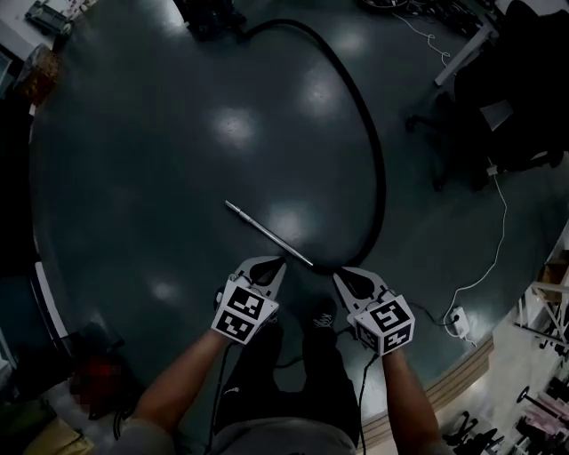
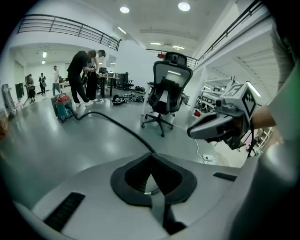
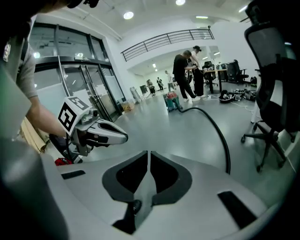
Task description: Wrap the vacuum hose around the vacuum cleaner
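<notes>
A black vacuum hose (image 1: 369,133) lies on the dark floor in a wide arc, from the vacuum cleaner (image 1: 211,18) at the far top round to a metal wand (image 1: 267,233) just ahead of me. In the left gripper view the red and teal vacuum cleaner (image 2: 62,105) stands far off, with the hose (image 2: 117,125) running toward me. My left gripper (image 1: 281,260) is shut and empty, close above the wand's near end. Beside the hose's near end, my right gripper (image 1: 338,276) is shut and empty too. The hose (image 3: 218,129) and the vacuum cleaner (image 3: 172,101) also show in the right gripper view.
An office chair (image 2: 166,93) stands to the right of the hose, dark in the head view (image 1: 502,98). A white cable leads to a power strip (image 1: 458,318) on the floor at right. People (image 2: 86,75) stand at desks behind the vacuum. A red object (image 1: 93,373) lies at lower left.
</notes>
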A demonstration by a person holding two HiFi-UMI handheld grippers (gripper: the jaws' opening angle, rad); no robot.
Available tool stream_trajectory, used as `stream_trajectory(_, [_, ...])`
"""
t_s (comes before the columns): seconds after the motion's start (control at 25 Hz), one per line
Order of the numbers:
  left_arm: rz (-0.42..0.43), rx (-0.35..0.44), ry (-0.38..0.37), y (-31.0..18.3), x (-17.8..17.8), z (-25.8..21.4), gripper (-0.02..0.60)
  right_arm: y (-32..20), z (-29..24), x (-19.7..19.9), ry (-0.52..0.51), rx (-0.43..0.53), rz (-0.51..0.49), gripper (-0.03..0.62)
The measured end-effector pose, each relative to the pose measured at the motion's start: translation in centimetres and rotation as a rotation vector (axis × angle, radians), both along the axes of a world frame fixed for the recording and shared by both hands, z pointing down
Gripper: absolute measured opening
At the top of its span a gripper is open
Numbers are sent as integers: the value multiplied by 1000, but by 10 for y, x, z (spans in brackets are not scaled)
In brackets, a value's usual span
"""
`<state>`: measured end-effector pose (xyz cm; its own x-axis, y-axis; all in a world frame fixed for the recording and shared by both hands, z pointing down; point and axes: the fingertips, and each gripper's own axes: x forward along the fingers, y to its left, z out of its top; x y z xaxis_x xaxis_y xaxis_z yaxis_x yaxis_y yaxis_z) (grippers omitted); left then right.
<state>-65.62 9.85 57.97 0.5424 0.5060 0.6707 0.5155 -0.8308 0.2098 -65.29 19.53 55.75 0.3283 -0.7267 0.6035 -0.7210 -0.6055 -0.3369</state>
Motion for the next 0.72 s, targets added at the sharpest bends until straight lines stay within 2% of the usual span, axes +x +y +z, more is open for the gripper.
stream_trajectory(0.2, [19,8,-155,4,-22,151,8,7,148,-15,-72,-130,-77,6])
stream_trajectory(0.48, [59,52,-252,15,-36,352,8,12,362,-41,-152,-236,-202,8])
stream_trajectory(0.56, [61,56,-271,14,-34,401,8,7,420,-47,-166,-252,-243,56])
stream_trajectory(0.72, [88,24,-294,13,-32,482,9,0,524,-57,-164,-309,-344,88])
